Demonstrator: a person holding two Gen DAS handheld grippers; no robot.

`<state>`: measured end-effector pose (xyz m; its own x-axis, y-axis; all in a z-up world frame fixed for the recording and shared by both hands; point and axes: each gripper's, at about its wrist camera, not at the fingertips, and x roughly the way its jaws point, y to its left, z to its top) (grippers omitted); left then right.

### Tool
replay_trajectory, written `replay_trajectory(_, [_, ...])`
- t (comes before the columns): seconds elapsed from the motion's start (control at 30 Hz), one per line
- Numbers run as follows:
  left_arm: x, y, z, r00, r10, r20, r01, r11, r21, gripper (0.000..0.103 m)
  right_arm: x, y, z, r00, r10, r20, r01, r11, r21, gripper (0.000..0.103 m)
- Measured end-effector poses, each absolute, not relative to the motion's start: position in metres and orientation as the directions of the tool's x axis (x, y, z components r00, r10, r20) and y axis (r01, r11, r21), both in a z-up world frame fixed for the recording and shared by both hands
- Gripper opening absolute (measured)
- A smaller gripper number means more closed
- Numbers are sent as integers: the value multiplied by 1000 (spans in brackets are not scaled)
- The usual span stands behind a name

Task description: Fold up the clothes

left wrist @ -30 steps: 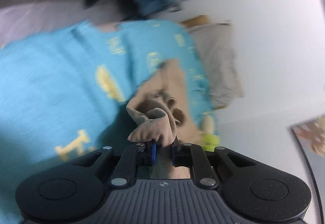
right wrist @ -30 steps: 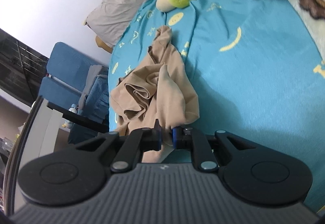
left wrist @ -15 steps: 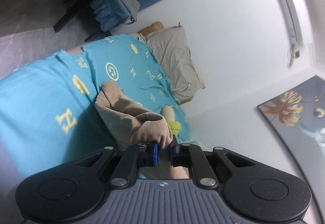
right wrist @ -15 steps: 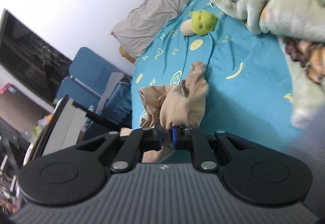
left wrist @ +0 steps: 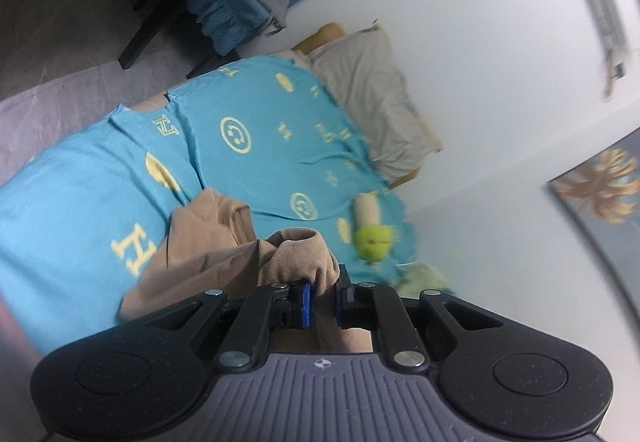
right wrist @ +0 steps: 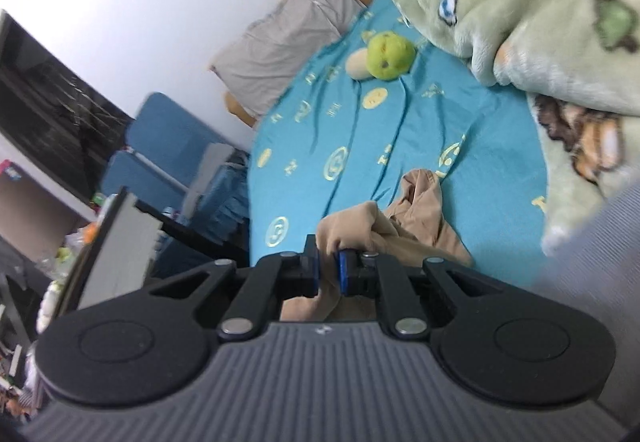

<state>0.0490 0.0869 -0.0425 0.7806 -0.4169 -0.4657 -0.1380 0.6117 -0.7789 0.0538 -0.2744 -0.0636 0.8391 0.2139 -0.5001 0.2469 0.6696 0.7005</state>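
Observation:
A tan garment (left wrist: 224, 254) hangs bunched above the bed's turquoise sheet (left wrist: 272, 145). My left gripper (left wrist: 323, 296) is shut on one bunched edge of it, cloth pinched between the blue pads. In the right wrist view the same tan garment (right wrist: 416, 226) trails down toward the turquoise sheet (right wrist: 360, 145), and my right gripper (right wrist: 329, 270) is shut on another fold of it. Both grippers are raised above the bed, with the cloth hanging below them.
A grey pillow (left wrist: 372, 101) lies at the head of the bed by the white wall. A green plush toy (right wrist: 390, 55) rests near it. A pale green fleece blanket (right wrist: 520, 1) is heaped on one side. Blue chairs (right wrist: 160, 145) stand beside the bed.
Both grippers have risen, lifting the tan garment up off the sheet. The bed now looks farther away in both views, and less of the cloth rests on it.

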Motion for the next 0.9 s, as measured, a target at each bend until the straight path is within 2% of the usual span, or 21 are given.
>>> replay_trajectory(0.2, [151,76,-89,705,-383,-597,-217,684,-696,14,145,-272,-103,761,198,-618,353,672,650,13])
replay_trajectory(0.33, [191,74,-128,666,-382,-641,-210,729,-652,14,191,-271,-142,703,196,-683,400,685,608,14])
replay_trajectory(0.5, [201,81,-151,647,-397,-651,-225,716,-661,16,207,-273,-179,677,224,-701,441,640,630,14])
replay_trajectory(0.7, [208,75,-146,659,-411,-629,-151,747,-647,24,210,-269,-174,676,198,-710,420,688,592,14])
replay_trajectory(0.77, [209,73,-146,660,-406,-632,-142,758,-636,24,210,-273,-178,684,221,-695,423,655,625,15])
replay_trajectory(0.8, [210,72,-146,659,-407,-633,-147,756,-638,26,209,-276,-180,698,241,-675,425,619,661,18])
replay_trajectory(0.83, [210,72,-144,657,-414,-630,-142,753,-643,40,207,-281,-182,712,265,-650,427,571,701,22])
replay_trajectory(0.87, [209,71,-140,659,-423,-623,-123,756,-643,49,206,-283,-181,727,288,-623,414,540,733,39])
replay_trajectory(0.9, [206,68,-133,668,-421,-613,-98,768,-633,65,206,-285,-179,742,309,-595,392,520,759,61])
